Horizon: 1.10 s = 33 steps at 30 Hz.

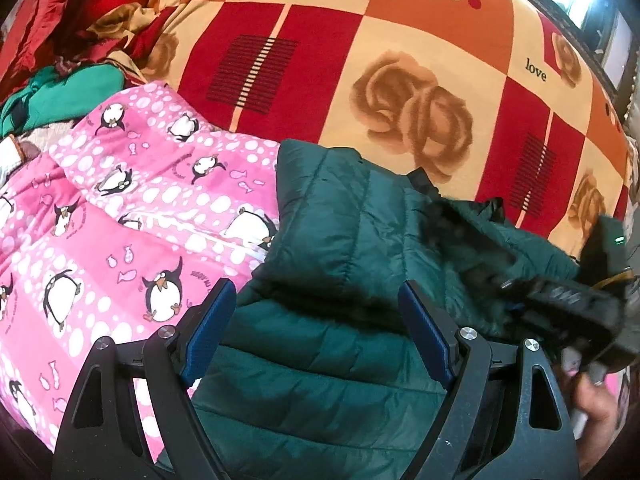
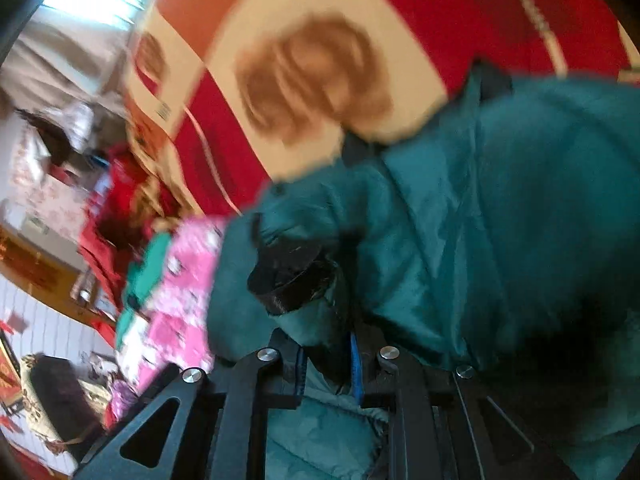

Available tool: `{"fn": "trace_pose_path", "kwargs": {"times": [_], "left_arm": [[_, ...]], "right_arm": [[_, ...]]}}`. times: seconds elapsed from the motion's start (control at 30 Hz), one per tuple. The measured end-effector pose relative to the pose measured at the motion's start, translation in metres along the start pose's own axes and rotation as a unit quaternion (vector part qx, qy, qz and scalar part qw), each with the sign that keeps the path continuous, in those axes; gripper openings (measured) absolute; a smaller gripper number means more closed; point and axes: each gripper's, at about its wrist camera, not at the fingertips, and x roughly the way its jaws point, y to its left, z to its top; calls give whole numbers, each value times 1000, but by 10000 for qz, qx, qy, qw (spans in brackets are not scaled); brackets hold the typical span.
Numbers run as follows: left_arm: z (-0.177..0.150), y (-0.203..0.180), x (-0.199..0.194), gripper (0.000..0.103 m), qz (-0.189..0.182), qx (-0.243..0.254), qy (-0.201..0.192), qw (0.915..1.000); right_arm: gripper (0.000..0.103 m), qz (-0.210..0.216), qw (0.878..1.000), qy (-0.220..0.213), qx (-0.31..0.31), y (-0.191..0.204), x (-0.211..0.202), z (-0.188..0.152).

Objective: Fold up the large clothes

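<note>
Folding green puffer jacket (image 1: 340, 248) on bed

My R hand-held gripper (image 2: 328, 364) pinches jacket fabric; L hand-held gripper (image 1: 316, 332) spread wide above it, holding nothing

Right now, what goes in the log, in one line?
left tool: open above dark green quilted puffer jacket | right tool: shut on jacket | bed: pink penguin-print quilt beside
</note>
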Motion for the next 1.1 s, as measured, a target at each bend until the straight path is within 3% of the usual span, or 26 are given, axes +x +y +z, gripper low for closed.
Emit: {"fn": "trace_pose_path", "kwargs": {"times": [0.07, 0.13, 0.23, 0.33, 0.47, 0.53, 0.63, 0.77, 0.83, 1.1], "left_arm": [[0, 0, 1, 83, -50, 1, 28, 10000], [0, -1, 1, 83, -97, -16, 29, 9999], [0, -4, 2, 83, -287, -130, 82, 9995], [1, -10, 1, 83, -427, -236, 106, 9988], [2, -24, 3, 84, -724, -357, 246, 9964], [2, -32, 5, 84, -851, -420, 310, 9950], [5, -49, 9, 84, -938, -359, 358, 9943], [10, -72, 18, 84, -897, -169, 328, 9953], [12, -83, 29, 84, -850, -123, 433, 9954], [12, -107, 74, 84, -495, -92, 733, 9960]], "right_arm": [[18, -64, 9999, -75, -100, 2, -6, 0], [43, -143, 9996, -99, -228, 5, -18, 0], [60, -373, 9970, -212, -640, 16, -41, -1], [61, -504, 9929, -446, -979, 20, -72, -6], [66, -585, 9895, -965, -899, 12, -110, -12], [77, -942, 9831, -1302, -872, 8, -123, -16], [78, -1320, 9736, -1609, -940, 4, -132, -21], [78, -1566, 9670, -1669, -1118, -5, -134, -27], [87, -1617, 9647, -1767, -1091, -13, -138, -30], [88, -1570, 9636, -2035, -729, -52, -160, -27]]}}
